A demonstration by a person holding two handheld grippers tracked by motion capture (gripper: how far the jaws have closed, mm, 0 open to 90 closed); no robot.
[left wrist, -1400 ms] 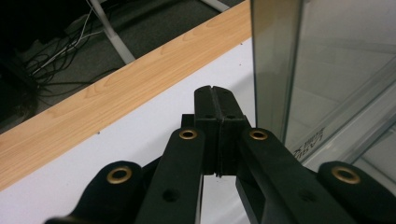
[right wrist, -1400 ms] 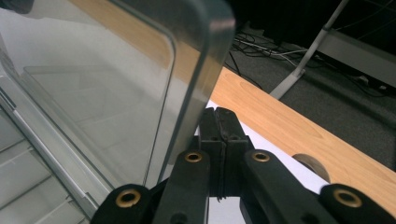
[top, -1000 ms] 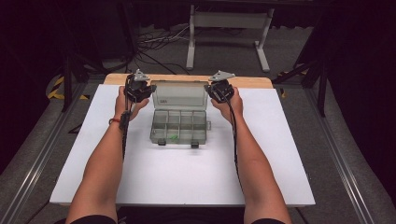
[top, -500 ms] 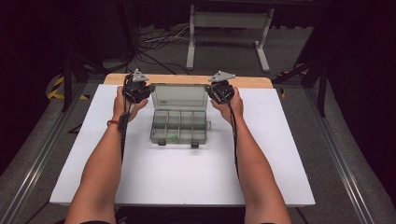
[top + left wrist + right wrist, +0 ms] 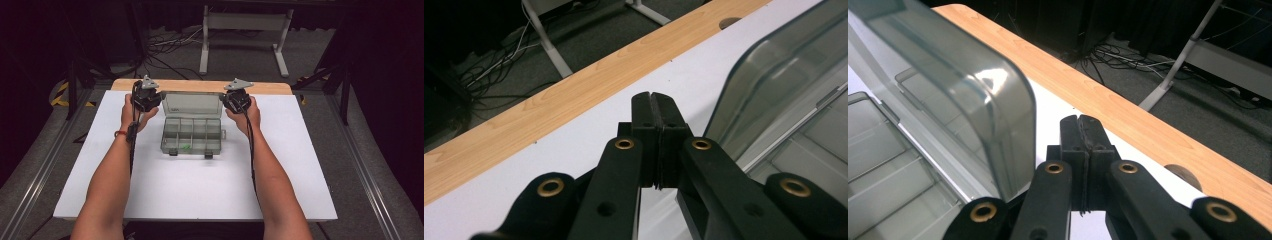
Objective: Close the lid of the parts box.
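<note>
Where lid [image 5: 192,104] stands open, label unreadable

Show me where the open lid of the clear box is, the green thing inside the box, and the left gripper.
lid [image 5: 192,104], high view, middle of the raised panel.
green thing [image 5: 184,147], high view, its middle, in a front compartment.
left gripper [image 5: 655,102], left gripper view, tips of the shut jaws.

Lab: white test table [image 5: 200,190], floor cables [image 5: 165,45], black curtains [image 5: 385,60]
</note>
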